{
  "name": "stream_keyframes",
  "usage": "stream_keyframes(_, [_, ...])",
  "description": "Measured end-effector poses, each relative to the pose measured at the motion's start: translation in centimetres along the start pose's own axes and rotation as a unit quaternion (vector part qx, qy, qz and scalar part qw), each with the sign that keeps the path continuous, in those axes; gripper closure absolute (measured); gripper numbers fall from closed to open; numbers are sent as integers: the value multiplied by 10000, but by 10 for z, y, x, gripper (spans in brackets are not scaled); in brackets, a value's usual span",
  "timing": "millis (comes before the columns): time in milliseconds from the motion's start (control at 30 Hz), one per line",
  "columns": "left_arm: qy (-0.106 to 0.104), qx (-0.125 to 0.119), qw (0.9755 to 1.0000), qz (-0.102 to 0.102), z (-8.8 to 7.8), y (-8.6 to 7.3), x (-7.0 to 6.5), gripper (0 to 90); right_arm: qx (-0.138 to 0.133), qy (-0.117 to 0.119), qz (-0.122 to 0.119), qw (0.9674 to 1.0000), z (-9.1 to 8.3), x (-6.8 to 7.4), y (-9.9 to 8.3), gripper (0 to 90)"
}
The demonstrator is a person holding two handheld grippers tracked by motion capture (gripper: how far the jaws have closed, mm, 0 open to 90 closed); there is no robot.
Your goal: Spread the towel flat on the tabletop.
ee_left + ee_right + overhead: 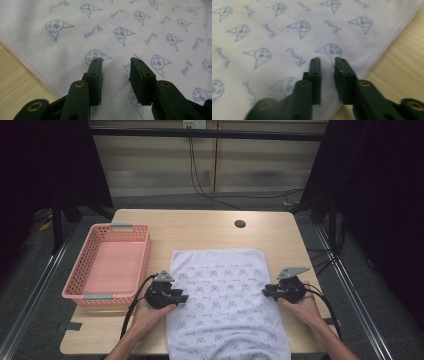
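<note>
The towel (227, 305) lies flat on the desk (200, 227), its near end hanging over the front edge. Your left gripper (183, 298) and right gripper (266, 291) sit over its side edges, jaws apart, nothing pinched. Slide each to the hem, catch only the top layer, close both together, then lift evenly so the fold stays square.

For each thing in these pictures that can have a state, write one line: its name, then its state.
Towel: spread flat on the table, near end hanging over the edge.
Pink basket: upright, empty.
Left gripper: open, over the towel's left edge, nothing between its jaws.
Right gripper: narrowly open, over the towel's right edge, nothing held.
</note>
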State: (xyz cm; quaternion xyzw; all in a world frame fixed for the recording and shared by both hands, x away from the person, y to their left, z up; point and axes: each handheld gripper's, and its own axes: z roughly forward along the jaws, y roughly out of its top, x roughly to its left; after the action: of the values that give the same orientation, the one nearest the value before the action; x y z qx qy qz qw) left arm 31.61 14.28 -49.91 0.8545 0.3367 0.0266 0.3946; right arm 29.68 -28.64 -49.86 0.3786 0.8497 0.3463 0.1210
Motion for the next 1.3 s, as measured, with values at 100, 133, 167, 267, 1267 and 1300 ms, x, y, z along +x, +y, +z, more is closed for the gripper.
stream_keyframes(100, [-93,-68,9999,18,1,-2,-3,613,66,89,81,9999,-9,3,-8,884])
stream_keyframes(133, [-93,-68,9999,18,1,-2,-3,612,66,89,81,9999,-9,3,-8,884])
stream_keyframes(167, [-119,-31,9999,73,1,-3,-7,607,70,154,84,9998,-15,5,-14,885])
stream_keyframes(267, [-166,-35,9997,149,1,-5,-12,607,82,228,154,9996,-21,6,-20,886])
stream_keyframes(1267, [264,-206,9991,-260,17,39,29,485,-99,-470,696,9964,12,-63,20,543])
stream_keyframes(1300, [440,-180,9983,-338,19,39,35,458,-44,-386,682,9969,17,-62,19,620])
